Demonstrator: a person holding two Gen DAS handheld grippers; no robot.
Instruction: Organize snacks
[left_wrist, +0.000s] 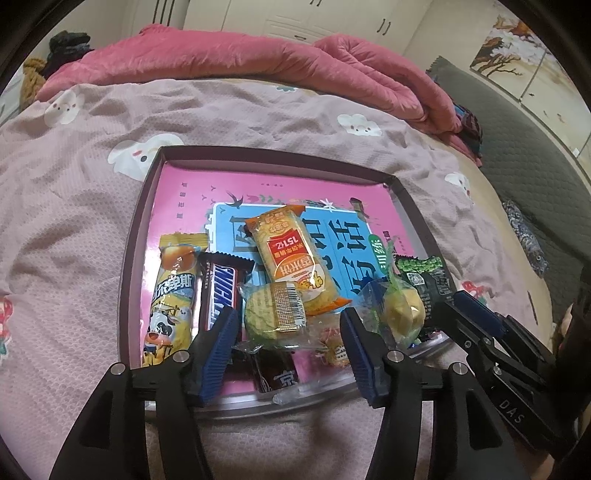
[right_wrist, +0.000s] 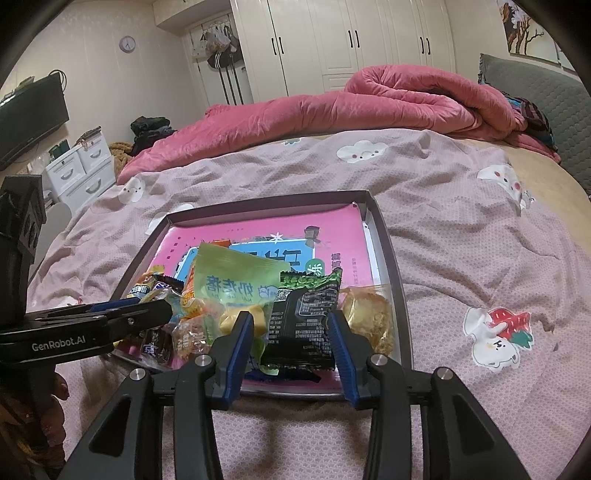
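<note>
A shallow box (left_wrist: 146, 206) (right_wrist: 395, 266) with a pink printed floor lies on the bed and holds several snacks. In the left wrist view: a yellow milk-candy pack (left_wrist: 171, 295), a Snickers bar (left_wrist: 218, 291), an orange rice-cracker pack (left_wrist: 291, 254), a clear-wrapped yellow cake (left_wrist: 271, 314), a brown candy (left_wrist: 275, 373). My left gripper (left_wrist: 288, 321) is open over the cake at the box's near edge. My right gripper (right_wrist: 290, 321) is open over a black-and-green packet (right_wrist: 306, 317), beside a green milk-candy bag (right_wrist: 236, 280) and a clear-wrapped pastry (right_wrist: 369, 317).
The box sits on a pink-grey sheet with cartoon prints (right_wrist: 461, 229). A rolled pink quilt (right_wrist: 369, 99) lies behind it. A grey headboard (right_wrist: 546, 107) is at the right. White drawers (right_wrist: 81, 170), a TV and wardrobes stand beyond the bed.
</note>
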